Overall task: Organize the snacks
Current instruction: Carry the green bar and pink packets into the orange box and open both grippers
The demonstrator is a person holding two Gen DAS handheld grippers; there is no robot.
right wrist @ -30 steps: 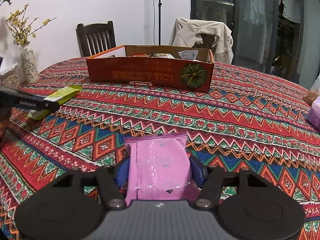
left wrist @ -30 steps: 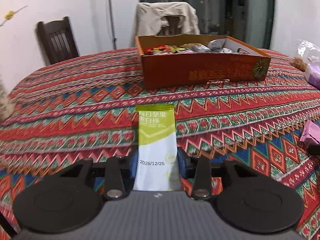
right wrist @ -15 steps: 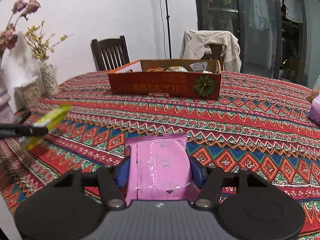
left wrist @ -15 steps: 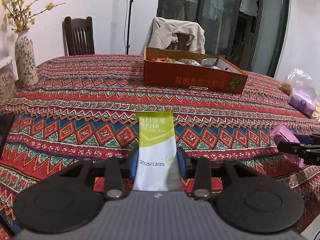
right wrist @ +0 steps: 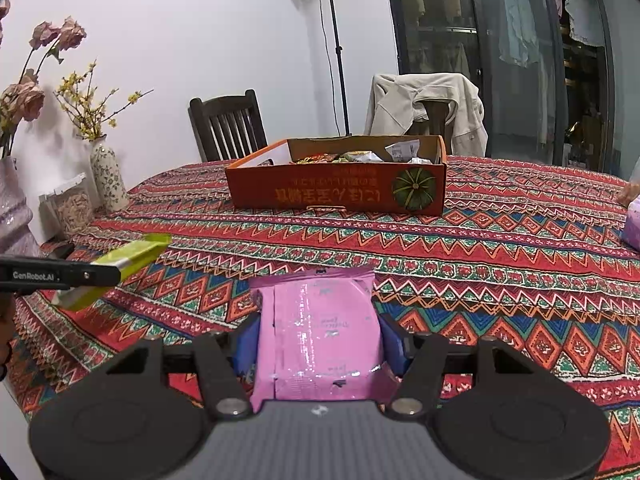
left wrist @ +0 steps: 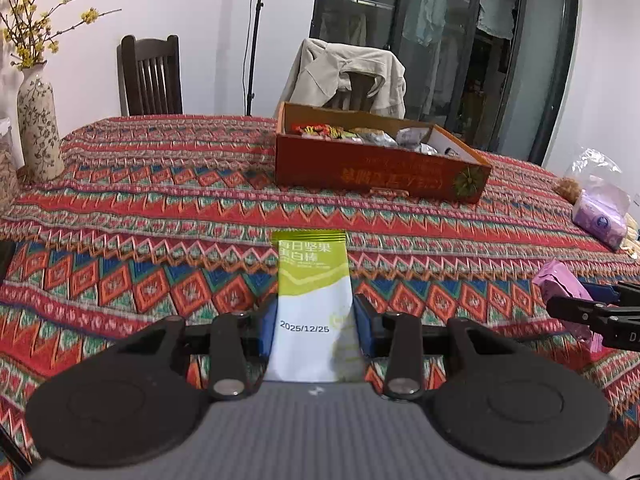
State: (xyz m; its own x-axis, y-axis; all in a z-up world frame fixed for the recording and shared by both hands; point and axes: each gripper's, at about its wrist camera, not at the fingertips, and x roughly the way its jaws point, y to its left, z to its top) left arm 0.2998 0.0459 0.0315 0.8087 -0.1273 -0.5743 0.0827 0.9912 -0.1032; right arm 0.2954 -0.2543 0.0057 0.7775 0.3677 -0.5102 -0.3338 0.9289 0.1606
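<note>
Snack box far across tablecloth, open cloth between, jaws gripping packets

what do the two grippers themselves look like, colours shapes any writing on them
Both the left gripper and the right gripper match: matte black linkage arms with silver pivot bolts, blue finger pads, two round black discs and a ribbed grey body at the base. White "GenRobot.AI" lettering runs along the left gripper's side in the right wrist view.
</note>
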